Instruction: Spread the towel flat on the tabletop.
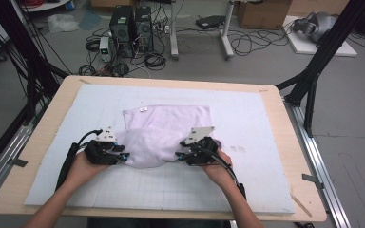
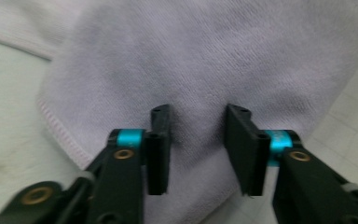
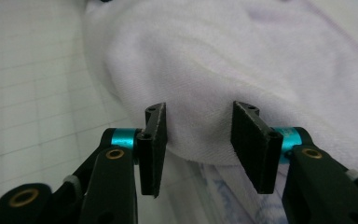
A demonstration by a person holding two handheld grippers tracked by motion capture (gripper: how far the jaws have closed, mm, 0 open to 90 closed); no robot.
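the soft pale lilac folded towel [image 1: 164,133] lies between both grippers, long axis crosswise; left gripper [image 2: 198,140] and right gripper [image 3: 198,140] unclenched, gripping nothing.

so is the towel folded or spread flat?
Folded. The towel has its near part doubled over the flat far layer, with a rounded, puffy fold edge facing the person on the white mat.

Soft matt terry towel [image 1: 164,133] on foam mat [image 1: 247,185].
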